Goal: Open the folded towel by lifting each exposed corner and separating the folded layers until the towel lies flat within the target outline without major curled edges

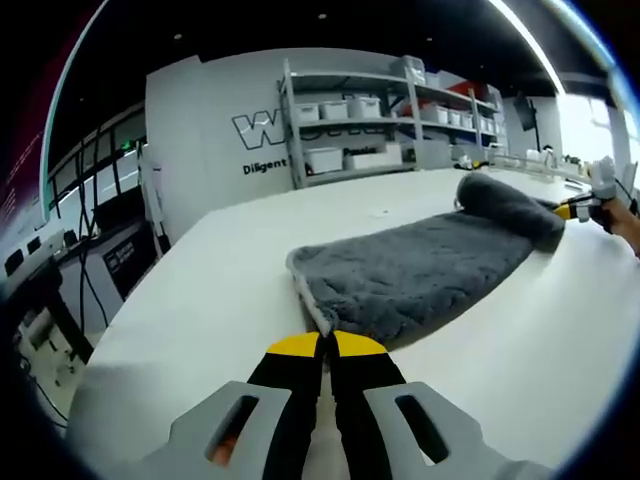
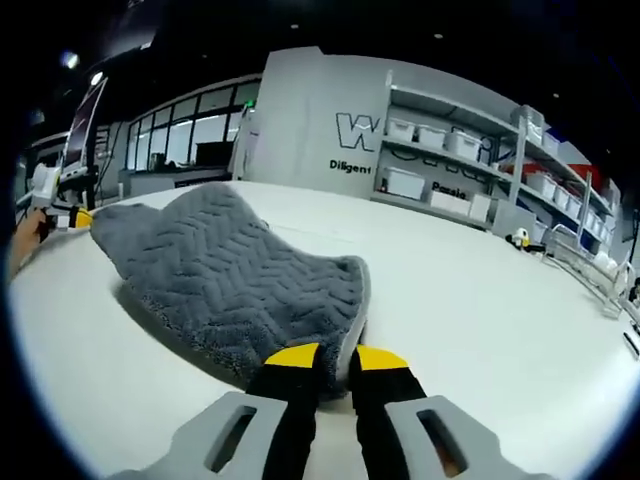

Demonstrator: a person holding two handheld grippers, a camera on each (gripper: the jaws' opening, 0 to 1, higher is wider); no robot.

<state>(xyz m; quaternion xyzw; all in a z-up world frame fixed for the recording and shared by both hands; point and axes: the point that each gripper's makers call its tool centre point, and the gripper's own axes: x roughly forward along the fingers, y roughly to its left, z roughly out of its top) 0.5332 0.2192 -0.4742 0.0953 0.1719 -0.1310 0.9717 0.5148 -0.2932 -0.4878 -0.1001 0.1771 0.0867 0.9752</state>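
On the white desk (image 1: 220, 290), left tongs (image 1: 328, 343) pinch the grey towel (image 1: 420, 270) corner; right tongs (image 2: 337, 352) pinch its edge, hump at 10 o'clock.

bright, even overhead strip light (image 1: 520, 40) | soft shadows | fisheye edges bent | slight blur

Towel (image 1: 420, 270) is dark grey w/ a herringbone/chevron quilted texture, lighter grey trim on the edge. Bench (image 1: 230, 290) plain white. Both hand-held grippers: left (image 1: 326, 345) & right (image 2: 335, 355) have yellow tips, black jaws, light grey bodies. Shelves (image 1: 380, 115) upper center grey w/ white bins.
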